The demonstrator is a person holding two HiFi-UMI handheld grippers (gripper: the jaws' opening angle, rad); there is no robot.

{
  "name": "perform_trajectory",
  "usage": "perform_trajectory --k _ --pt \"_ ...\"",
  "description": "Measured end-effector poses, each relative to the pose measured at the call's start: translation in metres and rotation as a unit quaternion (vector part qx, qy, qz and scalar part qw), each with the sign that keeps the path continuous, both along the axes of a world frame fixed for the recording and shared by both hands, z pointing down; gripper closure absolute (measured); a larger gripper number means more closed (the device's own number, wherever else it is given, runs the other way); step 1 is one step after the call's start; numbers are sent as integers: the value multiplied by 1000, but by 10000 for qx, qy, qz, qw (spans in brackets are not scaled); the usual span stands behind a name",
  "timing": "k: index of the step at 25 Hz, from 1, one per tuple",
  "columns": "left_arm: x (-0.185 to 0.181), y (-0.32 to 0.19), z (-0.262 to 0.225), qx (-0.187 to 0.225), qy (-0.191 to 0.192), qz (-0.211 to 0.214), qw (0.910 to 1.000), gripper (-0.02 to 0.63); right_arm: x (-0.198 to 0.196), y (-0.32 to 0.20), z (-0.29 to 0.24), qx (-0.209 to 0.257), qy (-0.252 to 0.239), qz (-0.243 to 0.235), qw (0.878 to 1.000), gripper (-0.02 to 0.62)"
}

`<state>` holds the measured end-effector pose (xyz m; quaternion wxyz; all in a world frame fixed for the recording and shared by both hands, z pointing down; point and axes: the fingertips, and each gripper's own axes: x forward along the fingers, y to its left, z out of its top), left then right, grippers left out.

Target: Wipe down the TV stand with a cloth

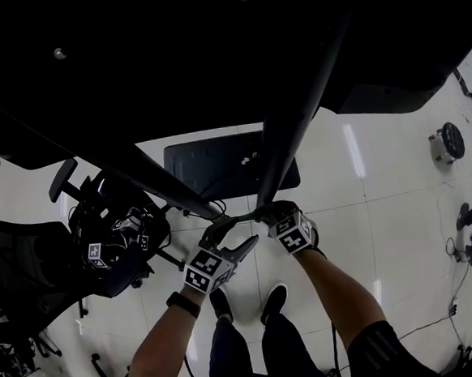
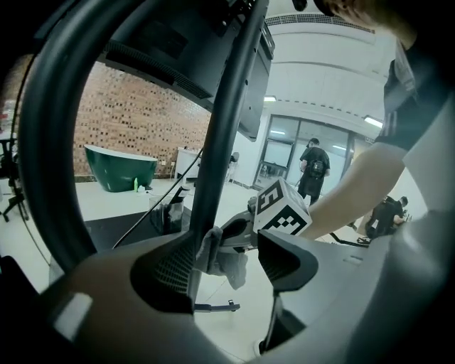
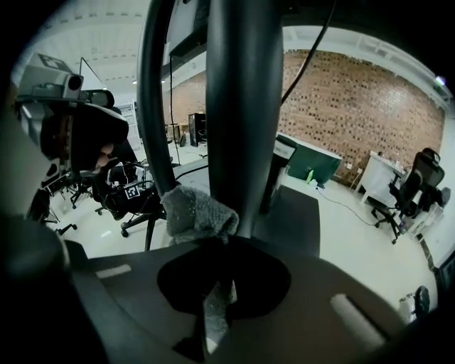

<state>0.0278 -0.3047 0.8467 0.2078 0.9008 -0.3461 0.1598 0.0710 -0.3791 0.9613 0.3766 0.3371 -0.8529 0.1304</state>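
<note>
Got the cloth (image 3: 195,213) on the TV stand (image 3: 242,106)
My right tool (image 3: 217,281) is clamped on it, left tool (image 2: 229,257) jaws apart; upper head-view frame all black.

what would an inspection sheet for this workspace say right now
surface: black stand pole rising from a black base plate; dirt cannot be judged
job's things: grey cloth pressed on the pole
clutter: office chair, round device on the floor
grippers: right gripper shut on the cloth; left gripper open, fingers apart near the same pole
cables: loose leads on the floor
surroundings: white tiled floor, brick wall, green bathtub
</note>
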Motion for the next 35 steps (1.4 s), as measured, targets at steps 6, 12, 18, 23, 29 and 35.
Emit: perform_trajectory --k 6,12,18,23,29,35 --pt "-3 5 -13 28 72 -45 10000 307 -1 10 -20 30 -256 56 9997 584" --pt "-2 31 -86 358 197 -29 9992 307 -9 45 -122 329 -893 -7 9955 584" --pt "-23 38 -203 1273 108 -374 9911 307 -31 61 -260 1121 -1479 -398 9818 584" --pt "-48 47 -288 1863 108 -672 9801 307 -49 71 -377 1838 -1922 -763 9610 584" --pt "-73 60 -384 2397 206 -832 9670 308 -57 70 -509 2239 -2702 -750 9334 584" --pt "-112 80 -465 2913 347 -1025 9505 311 -75 78 -633 2838 -3187 -909 8998 584"
